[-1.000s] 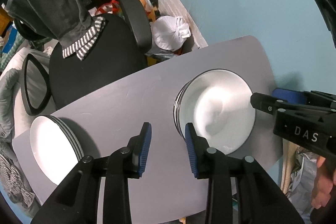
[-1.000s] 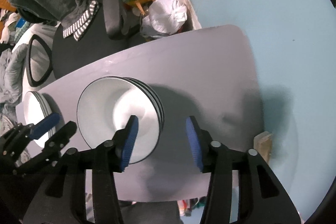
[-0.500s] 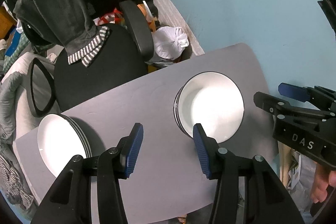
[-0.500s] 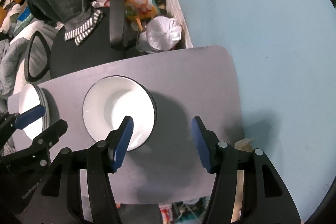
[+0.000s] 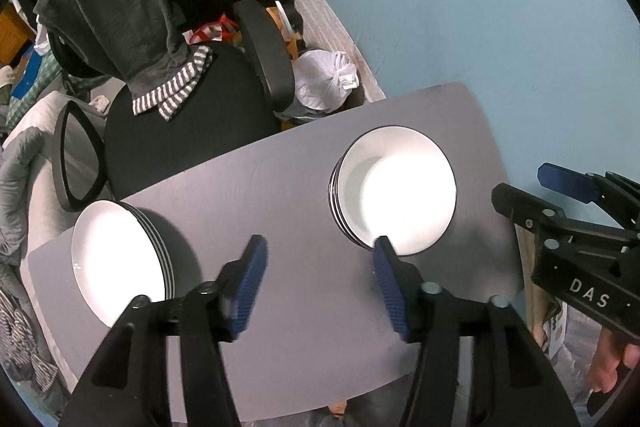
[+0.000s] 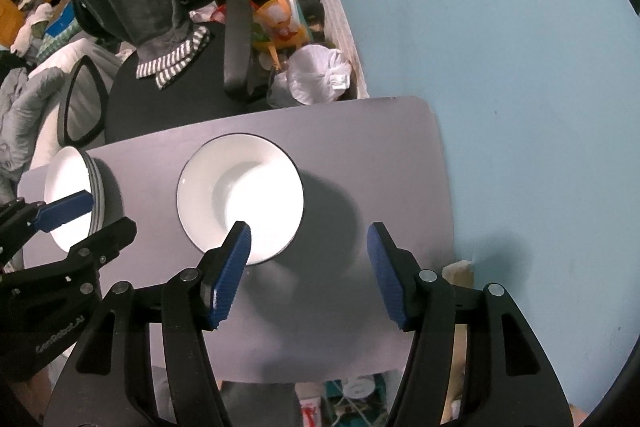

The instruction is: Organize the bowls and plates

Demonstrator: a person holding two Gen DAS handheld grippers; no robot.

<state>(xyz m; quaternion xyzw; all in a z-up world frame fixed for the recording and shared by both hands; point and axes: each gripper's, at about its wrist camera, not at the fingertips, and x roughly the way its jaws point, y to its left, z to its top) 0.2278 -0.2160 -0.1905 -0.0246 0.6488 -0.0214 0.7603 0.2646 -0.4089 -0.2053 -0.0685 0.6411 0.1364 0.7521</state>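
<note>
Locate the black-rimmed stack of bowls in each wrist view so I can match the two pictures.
Left wrist view: the black-rimmed bowl stack sits right of centre on the grey table, beyond the right pad of the left claw.
Right wrist view: the same stack sits left of centre.
Shared landmark: the white tied bag past the table's far edge.

Black claws [image 5: 318, 285], ribbed blue pads [image 6: 234, 273]

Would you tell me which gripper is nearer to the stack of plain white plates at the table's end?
Left. The left gripper hangs open above bare table beside the plain white plates; the right gripper, also open and empty, is past the black-rimmed stack, farther off.
</note>
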